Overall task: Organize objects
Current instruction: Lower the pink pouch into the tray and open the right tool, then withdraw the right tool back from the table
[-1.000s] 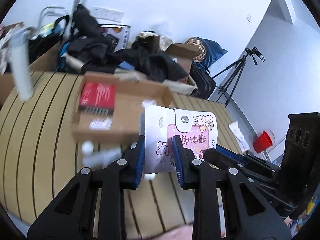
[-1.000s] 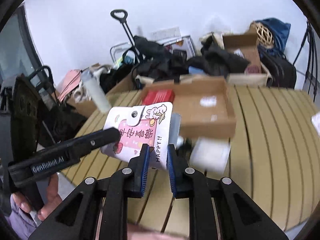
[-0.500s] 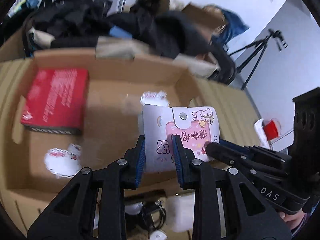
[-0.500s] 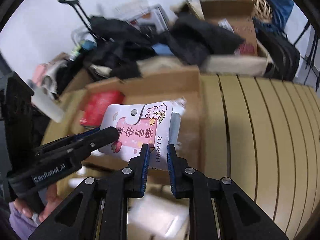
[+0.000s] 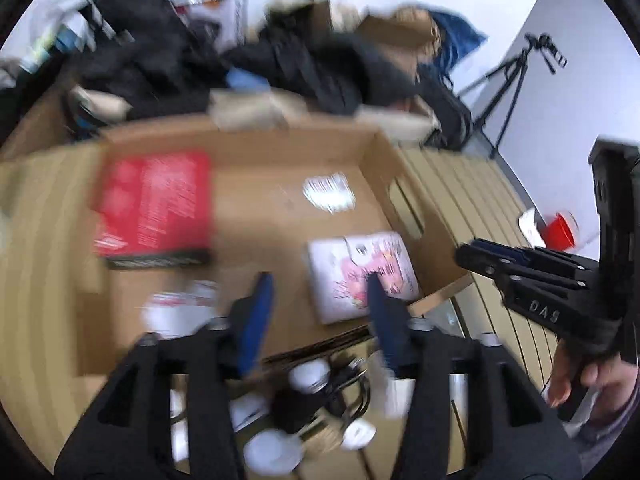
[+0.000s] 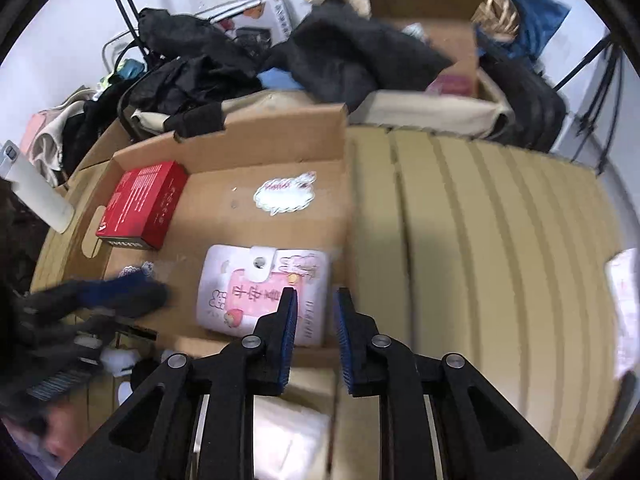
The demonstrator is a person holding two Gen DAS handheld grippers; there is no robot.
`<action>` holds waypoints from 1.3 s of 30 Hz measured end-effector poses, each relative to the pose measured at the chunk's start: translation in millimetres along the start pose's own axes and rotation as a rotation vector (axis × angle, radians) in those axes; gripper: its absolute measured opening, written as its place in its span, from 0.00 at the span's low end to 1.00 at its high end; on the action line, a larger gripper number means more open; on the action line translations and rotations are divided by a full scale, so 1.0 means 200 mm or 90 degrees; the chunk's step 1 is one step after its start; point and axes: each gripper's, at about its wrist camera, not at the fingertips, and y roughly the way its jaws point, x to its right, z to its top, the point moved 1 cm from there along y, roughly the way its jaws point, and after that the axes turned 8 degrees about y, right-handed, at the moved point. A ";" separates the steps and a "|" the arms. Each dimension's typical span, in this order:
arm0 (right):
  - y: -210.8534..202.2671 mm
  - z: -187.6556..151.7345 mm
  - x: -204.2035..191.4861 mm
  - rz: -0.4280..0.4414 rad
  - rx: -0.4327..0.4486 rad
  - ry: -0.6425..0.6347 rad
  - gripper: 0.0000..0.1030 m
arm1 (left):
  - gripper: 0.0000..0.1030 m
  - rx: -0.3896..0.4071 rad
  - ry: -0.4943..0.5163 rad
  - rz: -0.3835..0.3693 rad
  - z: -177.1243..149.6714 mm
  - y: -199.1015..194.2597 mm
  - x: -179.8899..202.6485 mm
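Note:
A white and pink wallet with a snap flap lies flat in the near right corner of a shallow cardboard box; it also shows in the left wrist view. My left gripper is open and empty above the box, just left of the wallet. My right gripper is open with a small gap, empty, just above the wallet's near right edge. A red box lies at the box's left end, also in the left wrist view.
White stickers mark the box floor. Small white items and black cables lie in front of the box. Dark clothes and more boxes pile up behind. The slatted table extends to the right. A tripod stands far right.
Both grippers have let go of the wallet, which now lies in the box. The left jaws opened wide; the right jaws opened slightly.

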 end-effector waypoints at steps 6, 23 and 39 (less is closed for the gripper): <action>-0.50 -0.05 -0.06 0.048 0.071 -0.012 0.64 | 0.87 0.057 0.037 0.176 -0.05 -0.59 0.01; -1.36 -1.14 -0.20 0.171 0.145 -0.103 0.70 | 1.00 0.188 0.066 0.264 -0.85 -1.50 0.48; -1.56 -2.09 -0.24 0.129 0.139 0.077 0.70 | 1.00 0.098 -0.104 0.232 -1.75 -1.70 0.68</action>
